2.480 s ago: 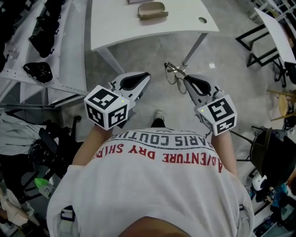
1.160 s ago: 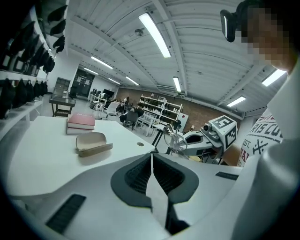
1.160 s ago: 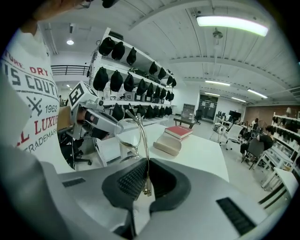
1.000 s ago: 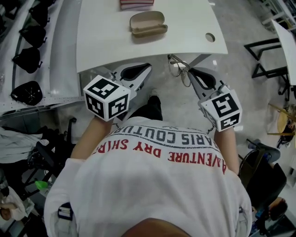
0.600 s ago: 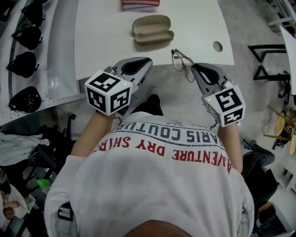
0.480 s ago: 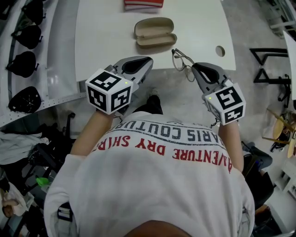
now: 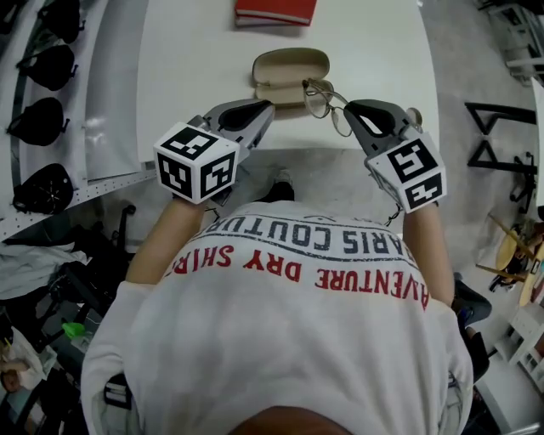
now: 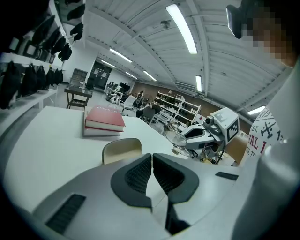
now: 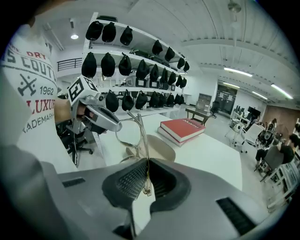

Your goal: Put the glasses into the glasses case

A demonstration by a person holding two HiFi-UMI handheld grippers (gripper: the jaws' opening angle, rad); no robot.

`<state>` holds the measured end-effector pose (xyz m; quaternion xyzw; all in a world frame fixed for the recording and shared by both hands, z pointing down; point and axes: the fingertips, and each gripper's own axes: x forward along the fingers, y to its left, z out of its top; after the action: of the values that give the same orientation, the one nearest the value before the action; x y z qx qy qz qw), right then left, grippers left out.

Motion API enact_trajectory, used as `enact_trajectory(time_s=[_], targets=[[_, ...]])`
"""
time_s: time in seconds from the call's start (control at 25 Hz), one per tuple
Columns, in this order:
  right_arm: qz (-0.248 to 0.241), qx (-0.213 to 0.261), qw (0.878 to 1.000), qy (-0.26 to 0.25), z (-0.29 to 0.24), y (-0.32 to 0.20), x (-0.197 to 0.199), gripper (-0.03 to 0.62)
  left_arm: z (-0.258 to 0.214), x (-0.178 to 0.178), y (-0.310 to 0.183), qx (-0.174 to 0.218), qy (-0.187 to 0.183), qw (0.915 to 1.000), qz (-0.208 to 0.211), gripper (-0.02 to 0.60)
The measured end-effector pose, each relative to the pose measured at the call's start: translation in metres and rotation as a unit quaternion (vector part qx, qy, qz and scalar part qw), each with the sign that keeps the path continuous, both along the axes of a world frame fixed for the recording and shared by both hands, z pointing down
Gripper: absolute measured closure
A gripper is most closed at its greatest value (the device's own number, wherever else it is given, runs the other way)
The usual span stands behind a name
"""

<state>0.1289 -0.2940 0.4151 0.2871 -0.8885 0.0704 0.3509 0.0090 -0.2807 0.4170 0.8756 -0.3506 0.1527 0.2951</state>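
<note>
A thin wire-framed pair of glasses [image 7: 319,96] hangs from my right gripper [image 7: 348,109], which is shut on one temple arm; the lenses sit over the near edge of the open beige glasses case [image 7: 289,72] on the white table [image 7: 195,51]. In the right gripper view the temple runs up from between the pads of the gripper [image 9: 146,164] to the glasses [image 9: 136,136], with the case [image 9: 161,147] behind them. My left gripper [image 7: 268,106] is shut and empty at the table's near edge, just left of the case [image 8: 123,149].
A red book [image 7: 274,12] lies on the table beyond the case. A rack of black caps [image 7: 51,110] runs along the left. A round cable hole [image 7: 414,113] sits in the table by my right gripper. Dark metal frames [image 7: 501,127] stand to the right.
Both grippers have moved forward from over the floor to the table's near edge. The glasses, still held by the right gripper, now reach over the case.
</note>
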Motion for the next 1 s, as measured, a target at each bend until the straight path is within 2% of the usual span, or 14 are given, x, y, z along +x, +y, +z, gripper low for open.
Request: enact_trajectory(time_s=[0.4, 0.84, 1.0], targets=[[-0.076, 0.008, 0.996, 0.044, 0.011, -0.029, -0.042, 0.562, 0.017, -0.028, -0.016, -0.008, -0.006, 0.9994, -0.032, 0.546], [-0.181, 0.007, 0.977, 0.114, 0.048, -0.051, -0.057, 0.562, 0.038, -0.04, -0.023, -0.027, 0.004, 0.998, -0.057, 0.546], [-0.217, 0.007, 0.965, 0.148, 0.067, -0.058, -0.062, 0.562, 0.043, -0.045, -0.024, -0.035, 0.004, 0.9976, -0.06, 0.546]])
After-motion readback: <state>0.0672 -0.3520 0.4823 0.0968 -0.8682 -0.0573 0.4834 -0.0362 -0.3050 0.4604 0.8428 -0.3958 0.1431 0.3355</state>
